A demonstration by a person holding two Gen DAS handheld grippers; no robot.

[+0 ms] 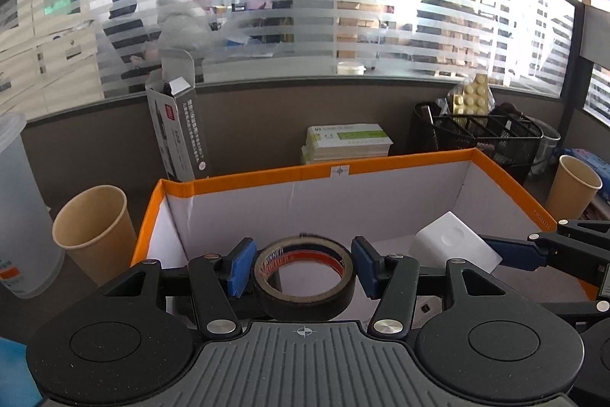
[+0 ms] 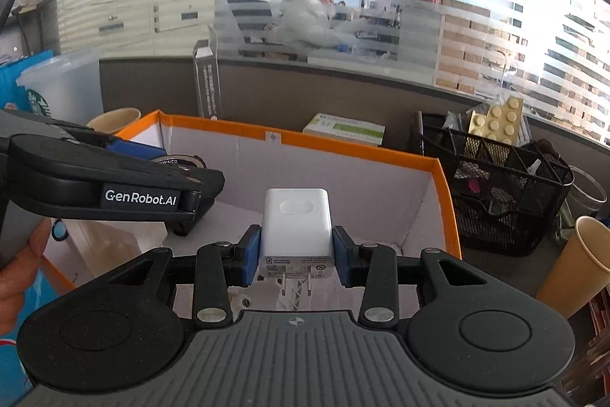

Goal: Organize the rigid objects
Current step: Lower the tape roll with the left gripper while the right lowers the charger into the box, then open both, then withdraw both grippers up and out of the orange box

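My left gripper (image 1: 304, 267) is shut on a roll of black tape (image 1: 305, 277) and holds it over the near edge of the orange-rimmed white box (image 1: 305, 172). My right gripper (image 2: 296, 252) is shut on a white charger (image 2: 296, 229), prongs toward the camera, over the same box (image 2: 343, 143). In the left wrist view the charger (image 1: 453, 246) and the right gripper's blue pad show at the right, inside the box. In the right wrist view the left gripper body (image 2: 114, 185) reaches in from the left, and the tape (image 2: 179, 163) is partly hidden behind it.
Paper cups stand left (image 1: 95, 231) and right (image 1: 575, 185) of the box. Behind it are a black mesh organizer (image 1: 476, 136) with a yellow brick, stacked booklets (image 1: 347, 142), an upright grey carton (image 1: 179, 128), and a frosted plastic cup (image 1: 19, 208) at the left. A partition wall runs behind.
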